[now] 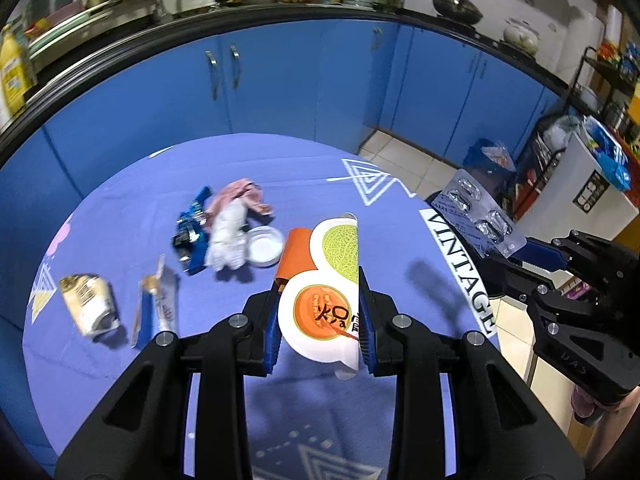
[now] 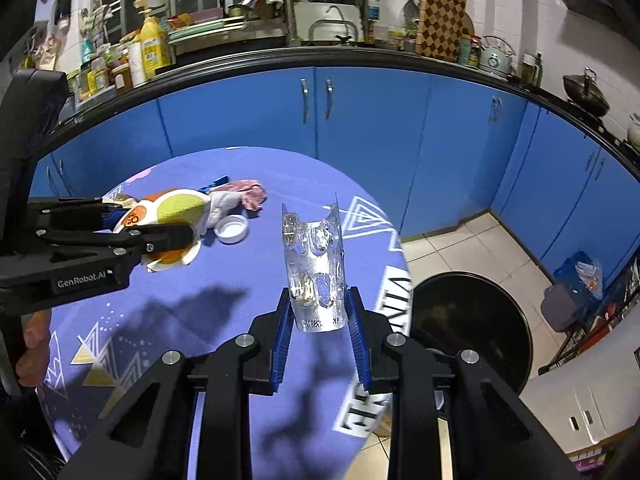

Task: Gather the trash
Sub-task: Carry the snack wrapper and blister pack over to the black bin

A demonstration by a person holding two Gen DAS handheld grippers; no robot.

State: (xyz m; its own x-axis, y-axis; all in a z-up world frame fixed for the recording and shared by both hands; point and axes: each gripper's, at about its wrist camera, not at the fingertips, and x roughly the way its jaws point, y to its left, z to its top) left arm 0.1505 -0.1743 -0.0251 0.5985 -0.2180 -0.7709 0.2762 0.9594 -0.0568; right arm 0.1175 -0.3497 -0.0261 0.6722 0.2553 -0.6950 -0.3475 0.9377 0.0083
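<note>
My left gripper [image 1: 320, 300] is shut on a white and orange melon-print wrapper [image 1: 320, 312], held above the purple table [image 1: 120, 220]; it also shows in the right wrist view [image 2: 176, 208]. My right gripper [image 2: 318, 312] is shut on a silver pill blister pack [image 2: 316, 268], held upright near the table's right edge; the pack shows in the left wrist view [image 1: 476, 212] too. On the table lie a crumpled tissue with pink cloth [image 1: 232, 224], a blue wrapper [image 1: 192, 236], a white lid [image 1: 264, 246], a beige packet [image 1: 88, 304] and a thin sachet [image 1: 156, 304].
A round black bin [image 2: 472, 320] stands on the tiled floor right of the table. Blue kitchen cabinets [image 2: 360, 140] run behind. A white appliance [image 1: 580, 200] and a rack [image 1: 608, 80] stand at the far right.
</note>
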